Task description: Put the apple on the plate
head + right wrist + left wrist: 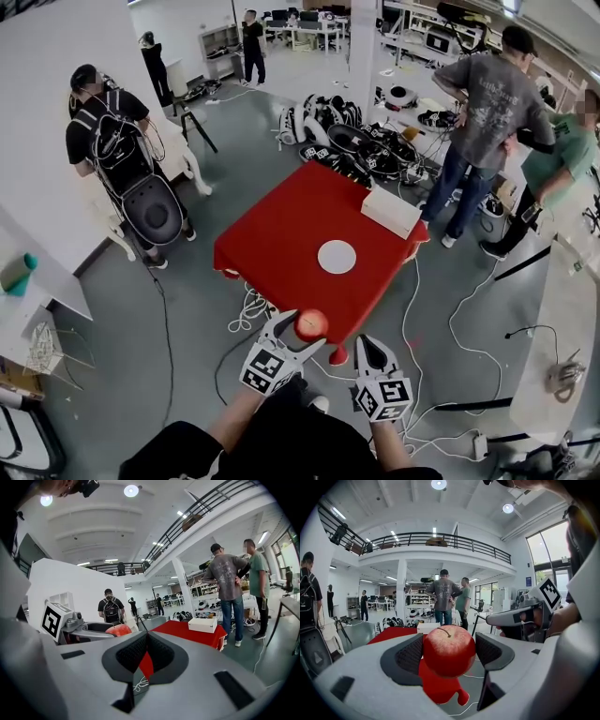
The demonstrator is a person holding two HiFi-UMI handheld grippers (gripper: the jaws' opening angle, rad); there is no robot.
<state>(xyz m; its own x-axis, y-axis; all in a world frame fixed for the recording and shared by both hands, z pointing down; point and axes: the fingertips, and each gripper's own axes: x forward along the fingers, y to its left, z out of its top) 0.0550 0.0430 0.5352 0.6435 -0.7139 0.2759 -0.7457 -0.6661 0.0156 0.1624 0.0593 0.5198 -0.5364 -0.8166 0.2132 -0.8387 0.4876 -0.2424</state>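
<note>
Head view centres on a red table (281, 225) with one corner pointing to 6 o'clock. At that corner the left gripper (307, 330) pinches a red apple (449, 649) between both pads, stem up, held in the air above the cloth. The right gripper (146, 639), at the left one's 4 o'clock, has its jaws pressed together with nothing between them. A white box (391, 210) lies at the table's 2 o'clock edge. A white plate (337, 256) sits near the table's middle, and the apple is well apart from it, at its 7 o'clock.
</note>
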